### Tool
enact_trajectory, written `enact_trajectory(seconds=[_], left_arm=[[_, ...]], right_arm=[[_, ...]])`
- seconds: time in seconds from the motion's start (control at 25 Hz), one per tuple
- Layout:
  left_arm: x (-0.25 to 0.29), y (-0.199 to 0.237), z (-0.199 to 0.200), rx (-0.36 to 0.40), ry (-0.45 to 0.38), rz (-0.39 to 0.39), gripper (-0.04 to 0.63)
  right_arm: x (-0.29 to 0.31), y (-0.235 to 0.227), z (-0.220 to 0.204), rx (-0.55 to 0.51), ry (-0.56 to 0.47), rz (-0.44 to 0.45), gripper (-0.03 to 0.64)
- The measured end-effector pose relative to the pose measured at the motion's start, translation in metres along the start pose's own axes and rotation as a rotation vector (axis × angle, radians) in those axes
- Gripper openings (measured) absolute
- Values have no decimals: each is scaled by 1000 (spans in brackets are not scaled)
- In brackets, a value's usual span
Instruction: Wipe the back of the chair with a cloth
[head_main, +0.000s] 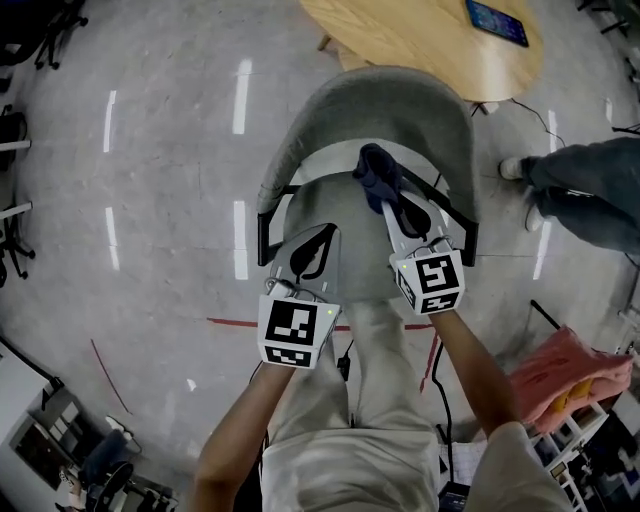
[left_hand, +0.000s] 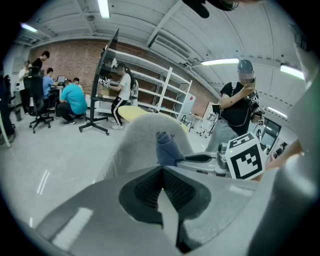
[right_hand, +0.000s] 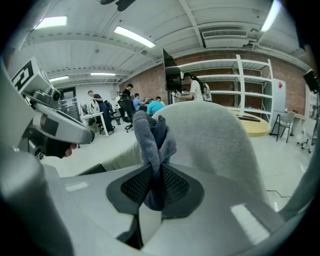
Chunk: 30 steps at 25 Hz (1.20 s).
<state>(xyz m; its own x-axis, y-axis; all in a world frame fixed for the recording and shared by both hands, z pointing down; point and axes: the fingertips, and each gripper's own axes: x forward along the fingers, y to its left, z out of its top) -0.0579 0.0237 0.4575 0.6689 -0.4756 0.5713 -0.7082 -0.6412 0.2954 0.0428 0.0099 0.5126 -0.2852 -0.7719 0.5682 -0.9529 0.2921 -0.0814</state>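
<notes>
- Closest to the head camera were the person's forearms (head_main: 470, 385), reaching forward and down over the legs, one gripper in each hand.
- Bare concrete floor (head_main: 160, 200) lay wide open left of the chair, crossed only by a red tape line (head_main: 230, 322); office chairs stood at the far left edge.
- Left gripper (head_main: 322, 236) (left_hand: 162, 175) hovered over the seat's left edge, just inside the black left arm frame (head_main: 264, 228). Its jaws were pressed together with nothing between them.
- Grey chair (head_main: 380, 100) (left_hand: 140, 135) (right_hand: 220, 140) faced the person, its curved back rising beyond both grippers.
- Right gripper (head_main: 388, 195) (right_hand: 152, 177) was clamped on the dark blue cloth (head_main: 375, 172) (left_hand: 165, 147) (right_hand: 152, 135), which bunched up above the jaw tips. The cloth sat at the inner face of the chair back, near its middle; real contact could not be made out.
- Round wooden table (head_main: 420, 45) stood just behind the chair back, leaving little room there; a phone (head_main: 497, 22) lay near the table's right edge.
- Another person's legs (head_main: 580, 190) stood near the chair's right side, narrowing that side.
- Pink cloth (head_main: 565, 375) lay heaped on a rack at the lower right; the rack's contents were too small to tell.
</notes>
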Motion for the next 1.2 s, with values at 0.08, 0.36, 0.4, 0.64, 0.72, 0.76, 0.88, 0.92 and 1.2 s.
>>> enact_trajectory(seconds=[0.08,0.36,0.4,0.64,0.72,0.76,0.88,0.92,1.2], left_arm=[[-7,11,-6,-10,3,26,0],[-20,38,-27,-79,1,98,0],[-22,41,-31,-90,4,107,0],[-27,62,-49,-133,11,166,0],[-27,71,-54,-136,9,181,0],[-27,73,-55,-137,9,185,0],[-26,76,-61,-142,19,190,0],[-27,77,-63,-145,24,194,0],[-19,76,-73,-148,58,198,0]], right_arm=[[10,21,2,-18,-2,52,71],[37,74,-1,-56,12,227,71],[42,82,-3,-64,15,253,71],[70,121,-31,-137,65,406,69],[81,133,-40,-151,77,454,69],[85,138,-44,-158,81,477,69],[92,152,-54,-183,98,534,69],[95,157,-59,-191,107,550,69],[119,169,-75,-191,136,583,69]])
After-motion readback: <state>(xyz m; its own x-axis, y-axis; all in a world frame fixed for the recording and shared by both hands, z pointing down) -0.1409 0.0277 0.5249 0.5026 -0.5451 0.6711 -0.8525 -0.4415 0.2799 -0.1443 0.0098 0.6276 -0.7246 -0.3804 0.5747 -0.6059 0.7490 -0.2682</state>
